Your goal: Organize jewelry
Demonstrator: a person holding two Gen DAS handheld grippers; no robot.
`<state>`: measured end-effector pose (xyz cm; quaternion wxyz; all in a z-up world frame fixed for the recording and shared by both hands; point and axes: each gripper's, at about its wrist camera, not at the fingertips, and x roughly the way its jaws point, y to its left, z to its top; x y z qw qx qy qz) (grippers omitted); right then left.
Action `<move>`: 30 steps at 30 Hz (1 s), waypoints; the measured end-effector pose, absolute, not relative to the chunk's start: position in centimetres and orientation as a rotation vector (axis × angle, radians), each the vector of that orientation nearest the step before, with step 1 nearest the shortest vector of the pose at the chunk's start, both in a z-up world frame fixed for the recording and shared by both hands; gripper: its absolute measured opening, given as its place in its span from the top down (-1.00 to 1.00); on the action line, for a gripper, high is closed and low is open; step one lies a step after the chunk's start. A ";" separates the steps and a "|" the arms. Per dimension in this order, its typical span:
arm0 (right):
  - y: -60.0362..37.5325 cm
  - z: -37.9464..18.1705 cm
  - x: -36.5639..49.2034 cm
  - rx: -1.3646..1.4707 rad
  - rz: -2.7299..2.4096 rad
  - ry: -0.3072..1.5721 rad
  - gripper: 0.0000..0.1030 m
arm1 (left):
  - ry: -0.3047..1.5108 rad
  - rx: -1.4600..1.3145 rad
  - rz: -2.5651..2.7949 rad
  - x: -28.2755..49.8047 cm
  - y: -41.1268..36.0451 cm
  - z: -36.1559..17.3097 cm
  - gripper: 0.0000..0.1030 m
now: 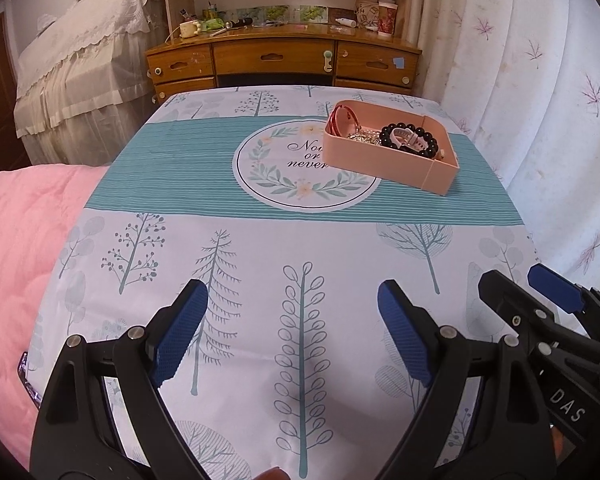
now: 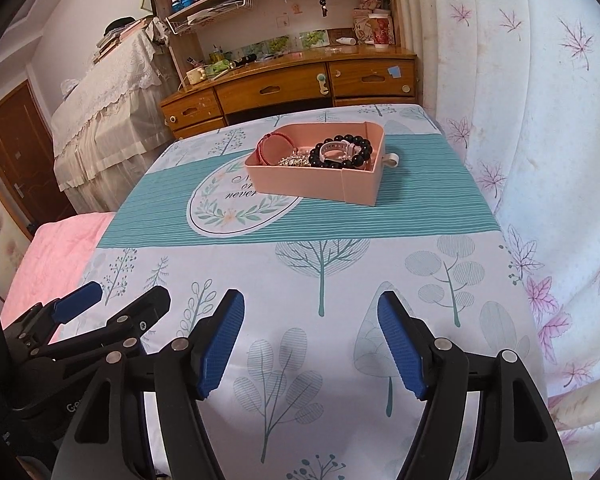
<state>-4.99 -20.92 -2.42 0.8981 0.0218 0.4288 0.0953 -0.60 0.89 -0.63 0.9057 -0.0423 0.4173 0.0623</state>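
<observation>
A pink box [image 1: 392, 164] [image 2: 312, 186] stands on the tree-print tablecloth [image 1: 260, 248], far right of its middle. It holds a black bead bracelet [image 1: 428, 148] [image 2: 332, 162], a white watch [image 1: 408, 136] [image 2: 334, 147], a red cord bracelet [image 1: 340, 120] [image 2: 268, 144] and a silvery chain [image 1: 364, 138] [image 2: 294, 160]. My left gripper [image 1: 292, 300] [image 2: 126, 292] hovers open over the near cloth, nothing between its blue pads. Beside it on the right, my right gripper [image 2: 312, 304] [image 1: 514, 280] is open too, with nothing between its pads. Both are well short of the box.
A small white tab [image 2: 392, 159] lies on the cloth just right of the box. A pink quilt [image 1: 16, 260] borders the table's left side, a leaf-print curtain [image 2: 540, 160] its right. Behind stand a wooden desk [image 1: 284, 56] and lace-covered furniture [image 1: 84, 72].
</observation>
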 end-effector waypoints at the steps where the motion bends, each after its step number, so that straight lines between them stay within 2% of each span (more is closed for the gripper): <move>1: -20.9 -2.4 -5.0 0.045 0.197 0.888 -0.37 | 0.863 -0.089 0.129 -0.6 0.9 -0.7 -0.66; 30: -21.5 -4.4 -3.6 0.064 0.198 0.936 -0.37 | 0.907 -0.088 0.134 0.5 0.8 -2.2 -0.66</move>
